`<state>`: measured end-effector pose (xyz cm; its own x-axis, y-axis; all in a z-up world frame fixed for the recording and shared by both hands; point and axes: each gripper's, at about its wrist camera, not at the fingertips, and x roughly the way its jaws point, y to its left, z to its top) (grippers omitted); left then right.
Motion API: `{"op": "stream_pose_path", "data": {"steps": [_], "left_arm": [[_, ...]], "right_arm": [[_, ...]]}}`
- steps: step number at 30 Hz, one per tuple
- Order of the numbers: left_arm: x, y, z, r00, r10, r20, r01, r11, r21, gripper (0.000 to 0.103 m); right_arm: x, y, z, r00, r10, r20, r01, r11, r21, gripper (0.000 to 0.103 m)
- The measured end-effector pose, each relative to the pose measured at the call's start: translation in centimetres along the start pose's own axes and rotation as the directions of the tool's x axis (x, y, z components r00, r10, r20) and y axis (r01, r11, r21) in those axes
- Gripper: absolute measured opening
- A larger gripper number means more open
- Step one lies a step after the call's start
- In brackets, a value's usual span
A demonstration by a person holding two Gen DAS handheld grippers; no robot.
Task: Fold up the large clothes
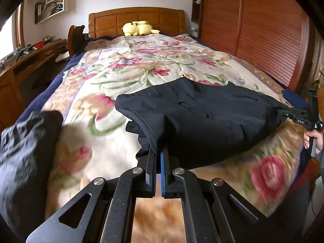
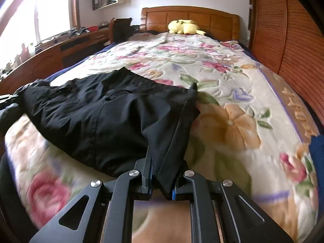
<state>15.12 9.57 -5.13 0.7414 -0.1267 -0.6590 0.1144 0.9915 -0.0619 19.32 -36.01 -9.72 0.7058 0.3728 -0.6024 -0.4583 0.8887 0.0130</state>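
Our left gripper [image 1: 160,151] and right gripper [image 2: 162,162] each clench a near corner of the black garment [image 1: 202,117], lifted over the floral bedspread [image 1: 121,70]. We judge the thin pinch (especially left) may slip, spoiling the fold.

This is a bedroom in a home. A bed with a floral blanket [image 1: 125,66] fills the middle, its wooden headboard [image 1: 137,20] at 12 o'clock with a yellow plush toy [image 1: 137,28]. A slatted wooden wardrobe [image 1: 263,30] stands at 2 o'clock, a cluttered desk [image 1: 30,54] at 9 o'clock, wall shelves [image 1: 50,4] at 11 o'clock.
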Motion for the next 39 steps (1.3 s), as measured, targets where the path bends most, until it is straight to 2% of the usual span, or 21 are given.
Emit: {"op": "stream_pose_path", "data": {"steps": [7,10,14,18,24,28,30,32,34,39], "left_arm": [[-4.0,-1.2,-4.1,1.0,0.0,0.003,0.0,0.999,-0.035,0.003],[-4.5,-1.7,-4.6,1.0,-0.004,-0.009,0.004,1.0,-0.027,0.003],[-3.9,-1.6,-4.7,0.999,0.009,-0.044,-0.01,1.0,-0.022,0.003],[-3.8,-1.5,-4.5,0.999,-0.002,-0.044,0.001,1.0,-0.029,0.005],[-4.3,-1.5,-3.9,0.999,0.033,-0.022,-0.033,0.999,-0.014,0.016],[-5.5,-1.0,-3.1,0.998,0.057,0.022,-0.057,0.998,-0.023,0.028],[-6.0,-0.7,-2.7,0.998,0.045,0.034,-0.044,0.998,-0.033,0.031],[-5.8,-0.9,-2.1,0.998,0.041,0.041,-0.04,0.999,-0.024,0.031],[-5.5,-1.6,-1.6,0.998,0.033,0.05,-0.033,0.999,-0.007,0.032],[-3.4,-4.0,0.0,0.999,-0.005,0.05,0.003,0.999,0.036,0.032]], "right_arm": [[-6.4,0.9,-3.5,0.999,0.039,-0.023,-0.039,0.999,0.018,0.013],[-7.2,0.7,-4.3,0.997,0.041,-0.06,-0.038,0.998,0.045,0.013],[-6.6,1.0,-3.6,0.997,0.014,-0.079,-0.012,1.0,0.024,0.014],[-7.5,1.2,-2.9,0.998,-0.004,-0.068,0.007,0.999,0.036,0.021],[-9.3,2.1,-1.4,0.999,-0.028,-0.035,0.028,1.0,0.007,0.023],[-9.8,2.2,-0.1,0.998,-0.058,-0.02,0.057,0.998,-0.033,0.024],[-9.8,2.1,0.7,0.998,-0.067,-0.01,0.067,0.997,-0.038,0.027],[-9.6,2.0,1.5,0.998,-0.062,0.003,0.063,0.997,-0.045,0.043],[-8.6,1.7,2.2,0.999,-0.049,0.002,0.049,0.997,-0.061,0.052],[-4.2,0.4,4.1,0.997,-0.052,-0.06,0.048,0.997,-0.064,0.053]]}}
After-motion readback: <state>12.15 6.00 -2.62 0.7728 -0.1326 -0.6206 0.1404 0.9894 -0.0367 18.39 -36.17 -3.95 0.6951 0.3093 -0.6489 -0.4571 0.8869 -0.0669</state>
